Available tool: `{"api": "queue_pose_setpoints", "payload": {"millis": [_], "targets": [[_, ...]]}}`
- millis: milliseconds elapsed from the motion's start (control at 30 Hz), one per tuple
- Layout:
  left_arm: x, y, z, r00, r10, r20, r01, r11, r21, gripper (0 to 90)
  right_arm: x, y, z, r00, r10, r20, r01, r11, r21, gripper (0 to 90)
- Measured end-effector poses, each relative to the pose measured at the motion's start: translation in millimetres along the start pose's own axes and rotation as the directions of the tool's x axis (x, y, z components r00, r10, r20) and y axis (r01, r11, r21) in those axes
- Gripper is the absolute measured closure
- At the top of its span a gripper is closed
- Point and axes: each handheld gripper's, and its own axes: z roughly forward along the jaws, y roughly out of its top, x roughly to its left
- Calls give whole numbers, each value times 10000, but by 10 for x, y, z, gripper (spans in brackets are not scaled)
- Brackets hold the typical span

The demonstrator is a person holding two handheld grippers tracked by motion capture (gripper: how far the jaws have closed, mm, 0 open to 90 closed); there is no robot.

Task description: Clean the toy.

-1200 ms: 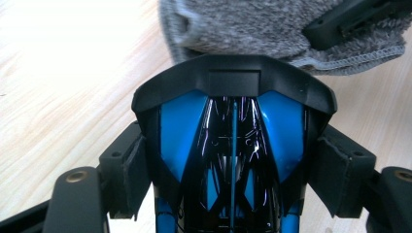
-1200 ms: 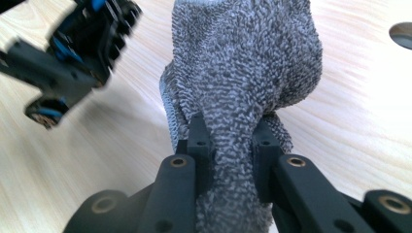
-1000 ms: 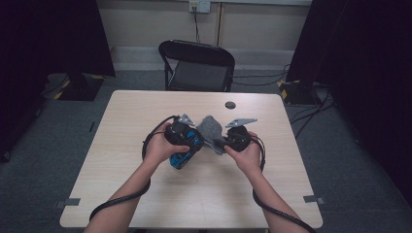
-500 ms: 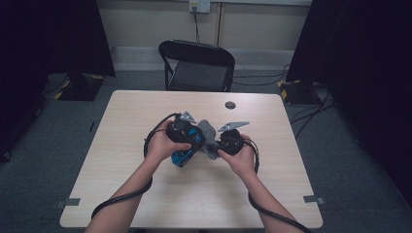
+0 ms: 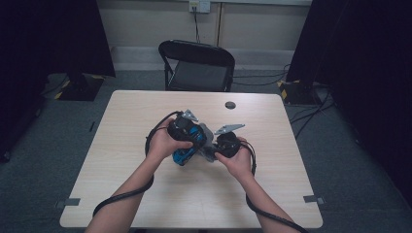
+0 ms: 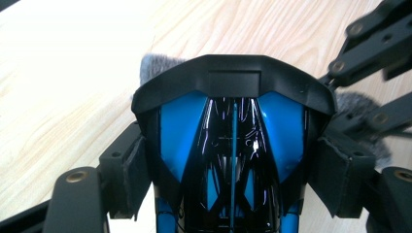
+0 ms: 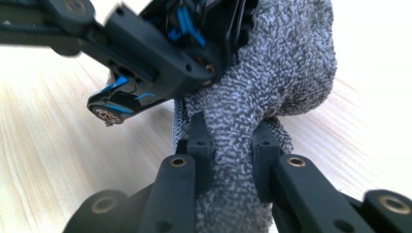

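From the high view, the pale wood-grain worktop (image 5: pixel 145 194) carries both hands near its middle, with bare surface all round and a small dark disc (image 5: pixel 230 105) near the far edge. The left claw (image 5: pixel 187 138) holds a glossy blue-and-black toy car (image 5: pixel 183 154); the right claw (image 5: pixel 214 148) meets it with a grey cloth (image 5: pixel 206 141).

In the left gripper view, the padded jaws clamp the car's smooth, angular shell on both sides.

In the right gripper view, the jaws pinch a fold of nubby terry cloth, pressed against the car.
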Motion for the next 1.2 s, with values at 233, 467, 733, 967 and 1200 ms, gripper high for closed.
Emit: {"api": "queue_pose_setpoints", "payload": {"millis": [233,467,733,967,1200], "targets": [[13,61,0,10000,9,-81,-8,10000,29,255,88,-38,87,9994,-245,-231,250,9995,207,759],[34,86,-7,9999,-48,-116,49,10000,53,255,160,-52,123,9985,-365,-407,375,9990,239,759],[43,154,-14,9998,-76,-168,77,10000,7,255,236,-75,194,9967,-493,-640,516,9981,342,759],[59,187,10,9996,-218,-190,218,9998,-12,255,253,-92,234,9961,-453,-754,481,9982,362,759],[100,212,22,9989,-417,-205,415,9991,-117,255,267,-128,265,9955,-398,-858,432,9983,379,759]]}}
